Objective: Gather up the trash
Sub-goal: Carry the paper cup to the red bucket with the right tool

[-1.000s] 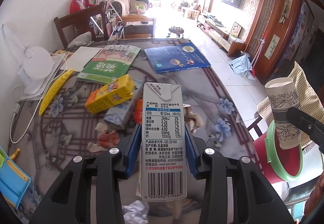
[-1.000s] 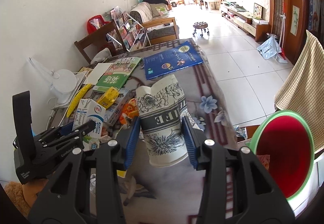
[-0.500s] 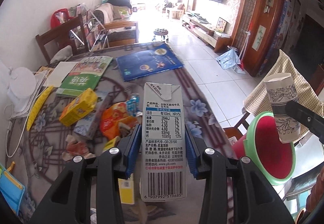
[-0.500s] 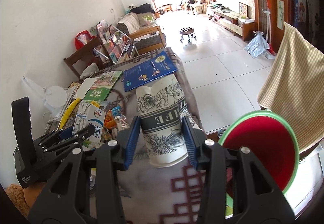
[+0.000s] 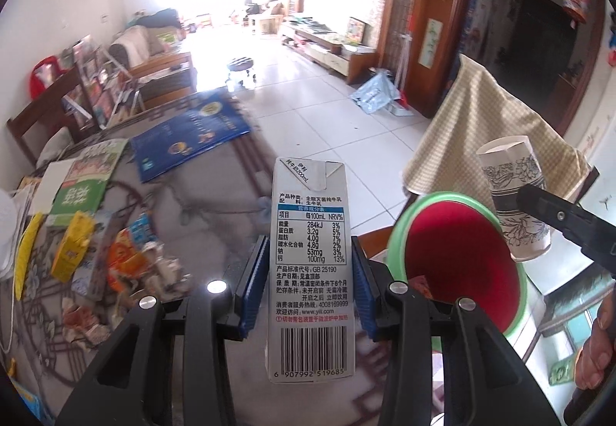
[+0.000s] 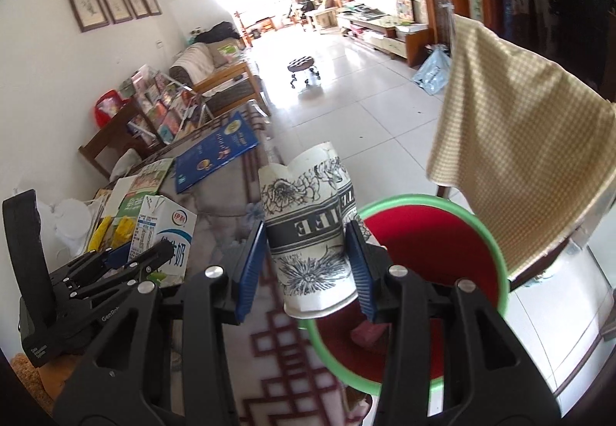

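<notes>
Left gripper (image 5: 310,281) clamps the upright milk carton (image 5: 311,268) over the table edge just beside the red bin (image 5: 458,252), while right gripper (image 6: 306,272) pinches the crumpled paper cup (image 6: 312,233) above the bin's green rim (image 6: 496,252).

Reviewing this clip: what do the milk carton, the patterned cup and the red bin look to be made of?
Milk carton: coated paperboard, slight sheen, folded top flap and crisp printed label.
Patterned cup: thin paper, matte; its rim is dented and creased under the right gripper.
Red bin: probably moulded plastic, smooth red inside with a green rim; the pictures leave this open.
</notes>
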{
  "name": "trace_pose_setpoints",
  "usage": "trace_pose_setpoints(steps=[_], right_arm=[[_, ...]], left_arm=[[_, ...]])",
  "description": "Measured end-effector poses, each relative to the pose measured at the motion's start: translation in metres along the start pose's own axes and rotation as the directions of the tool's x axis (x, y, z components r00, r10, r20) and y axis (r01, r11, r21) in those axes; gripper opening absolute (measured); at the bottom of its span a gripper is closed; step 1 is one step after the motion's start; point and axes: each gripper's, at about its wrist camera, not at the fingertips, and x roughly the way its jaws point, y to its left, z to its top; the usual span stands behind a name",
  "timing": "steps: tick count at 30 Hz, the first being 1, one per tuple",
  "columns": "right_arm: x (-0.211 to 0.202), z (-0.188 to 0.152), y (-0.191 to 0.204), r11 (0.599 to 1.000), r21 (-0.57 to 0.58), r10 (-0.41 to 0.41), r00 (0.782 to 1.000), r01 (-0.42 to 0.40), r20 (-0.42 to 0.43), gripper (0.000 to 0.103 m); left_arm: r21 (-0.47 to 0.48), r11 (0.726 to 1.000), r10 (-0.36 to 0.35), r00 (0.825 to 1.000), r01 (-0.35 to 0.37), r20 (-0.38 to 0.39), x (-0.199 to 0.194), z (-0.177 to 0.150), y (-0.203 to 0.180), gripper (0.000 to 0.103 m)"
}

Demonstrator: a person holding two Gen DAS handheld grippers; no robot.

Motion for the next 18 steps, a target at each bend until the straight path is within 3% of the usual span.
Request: trace_pose_setpoints(steps=[8,18], right_arm=[[-0.016,-0.004,-0.052,0.993,0.077,-0.088,0.996,0.087,0.013,0.041],[-0.013,-0.015,-0.074,0.985,0.128,-0.116,0.993,0.118,-0.025,0.041]], left_arm=[[0.087,0.992,-0.091,0.995,0.094,-0.044,0.019,0.003,-0.055,0.038],[0.139,0.973,-0.173,0.980,0.185,-0.095,0.035,0.003,-0.096,0.038]])
